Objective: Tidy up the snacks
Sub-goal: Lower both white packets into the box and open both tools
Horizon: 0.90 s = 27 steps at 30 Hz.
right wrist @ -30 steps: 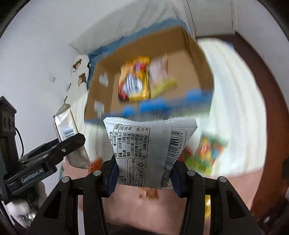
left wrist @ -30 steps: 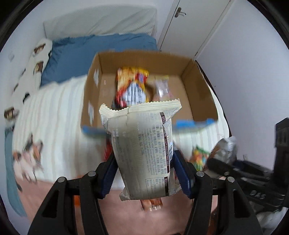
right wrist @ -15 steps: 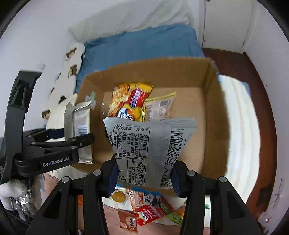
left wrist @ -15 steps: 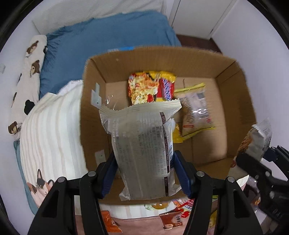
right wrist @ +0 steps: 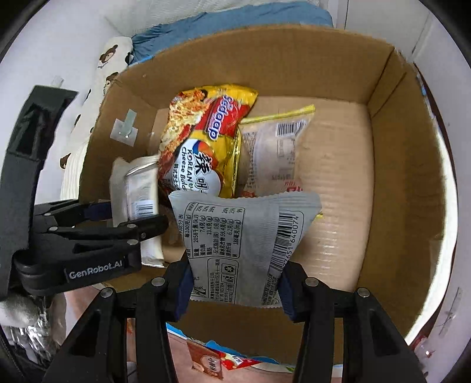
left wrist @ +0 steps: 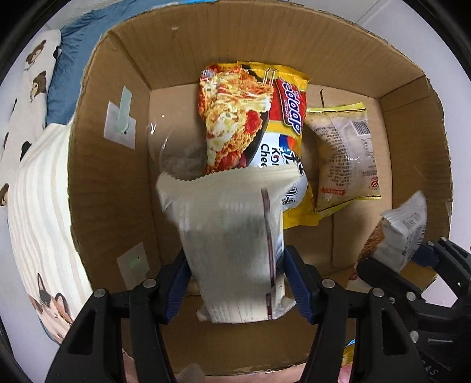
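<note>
My left gripper is shut on a cream snack packet and holds it inside the open cardboard box, near the left wall. My right gripper is shut on a grey snack packet with a barcode, held over the box's near side. The left gripper shows at the left in the right wrist view; the right gripper shows at the right in the left wrist view. A yellow-red noodle pack and a clear yellow-edged packet lie on the box floor.
The box sits on a bed with a striped white blanket, a blue sheet and a bear-print pillow. Loose snack packets lie in front of the box, below my right gripper.
Both grippers have moved forward and down from in front of the box to inside it, each still holding its packet. The left packet is now blurred by motion.
</note>
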Available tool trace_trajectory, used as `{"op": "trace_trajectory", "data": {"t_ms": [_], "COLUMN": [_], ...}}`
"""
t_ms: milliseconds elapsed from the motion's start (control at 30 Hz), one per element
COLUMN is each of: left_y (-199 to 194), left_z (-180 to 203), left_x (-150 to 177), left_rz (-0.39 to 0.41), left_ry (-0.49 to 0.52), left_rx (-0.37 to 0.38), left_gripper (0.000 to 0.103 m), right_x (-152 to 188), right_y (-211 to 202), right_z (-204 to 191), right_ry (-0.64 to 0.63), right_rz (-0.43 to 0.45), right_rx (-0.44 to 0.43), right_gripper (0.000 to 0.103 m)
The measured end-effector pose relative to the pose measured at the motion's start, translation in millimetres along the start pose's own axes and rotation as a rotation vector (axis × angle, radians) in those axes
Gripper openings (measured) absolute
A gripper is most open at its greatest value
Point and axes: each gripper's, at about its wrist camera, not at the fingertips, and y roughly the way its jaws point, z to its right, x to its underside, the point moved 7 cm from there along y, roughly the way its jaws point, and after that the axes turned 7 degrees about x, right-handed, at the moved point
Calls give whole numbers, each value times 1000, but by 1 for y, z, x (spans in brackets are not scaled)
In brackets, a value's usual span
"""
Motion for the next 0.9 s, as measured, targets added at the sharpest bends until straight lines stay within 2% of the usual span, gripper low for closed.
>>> {"op": "trace_trajectory", "data": {"t_ms": [33,67,100,167,200,233,433,633,900], "left_y": [0,-2,-4,-9,-11,-13,-32,-51,-90], "left_z": [0,-2,-3,-8,-9,-10,-12,3,10], "left_x": [0,0,0,-1,-1,0,3,7,30], "left_rz": [4,16,28,55,64,71,111,188,336], "left_ry": [-1,-6,-11,-29,-36,-42,-50,-36,-19], "left_rx": [8,12,14,25,33,37,40,16,-35], "left_gripper": [60,64,68,91,92,92,92,92,92], "right_x": [-1,-1,-2,-2,-2,-1,2,7,18], "right_y": [4,4,3,4,4,4,-2,-20,-53], "right_z": [0,1,3,5,5,7,12,17,22], "right_ry": [11,16,15,13,8,10,13,41,67], "right_rz": [-12,-9,0,6,0,0,16,83,195], "right_rx": [-14,-13,4,20,29,43,79,98,136], "right_gripper": [72,79,82,84,93,96,96,96,96]}}
